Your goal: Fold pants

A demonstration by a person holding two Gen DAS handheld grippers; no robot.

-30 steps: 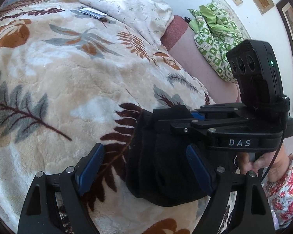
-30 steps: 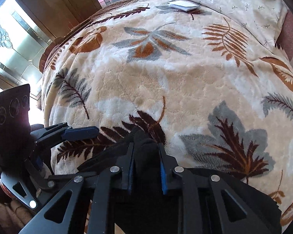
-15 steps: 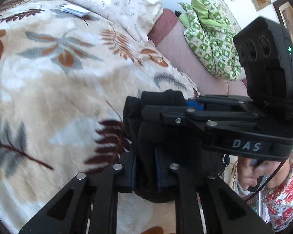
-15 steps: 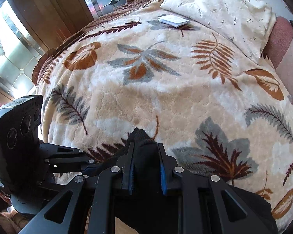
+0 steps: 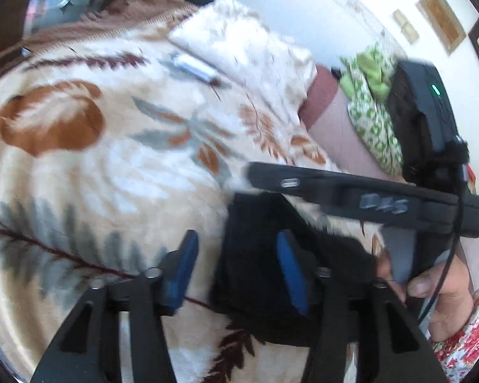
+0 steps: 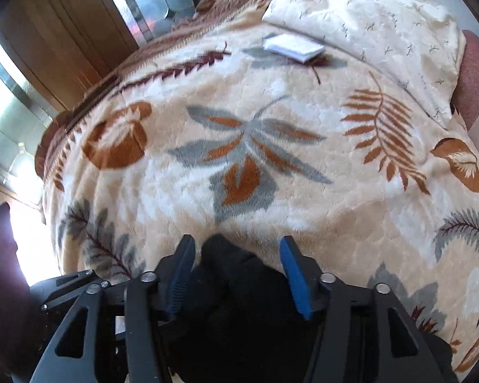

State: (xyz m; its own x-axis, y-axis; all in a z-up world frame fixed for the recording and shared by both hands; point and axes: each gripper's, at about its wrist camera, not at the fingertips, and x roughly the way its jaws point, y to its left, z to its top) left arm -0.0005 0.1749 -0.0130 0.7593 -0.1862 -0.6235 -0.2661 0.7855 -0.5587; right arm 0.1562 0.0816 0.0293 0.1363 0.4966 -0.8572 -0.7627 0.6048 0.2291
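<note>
Left wrist view: left hand-held gripper (image 5: 238, 265) opening, pads clear of cloth. Folded black pants (image 5: 258, 274) lie on the bed's leaf-print blanket (image 5: 79, 166), bunched toward the right pad.

Right wrist view: right hand-held gripper (image 6: 239, 271) opening; pants (image 6: 236, 290) fold between the pads, unclamped.

The pants (image 6: 239, 312) lie on the blanket (image 6: 271, 175) at the bottom middle of the right wrist view. A pillow (image 6: 383, 22) sits on the blanket at the upper right. A small packet (image 6: 292, 47) lies on the blanket just left of the pillow.
</note>
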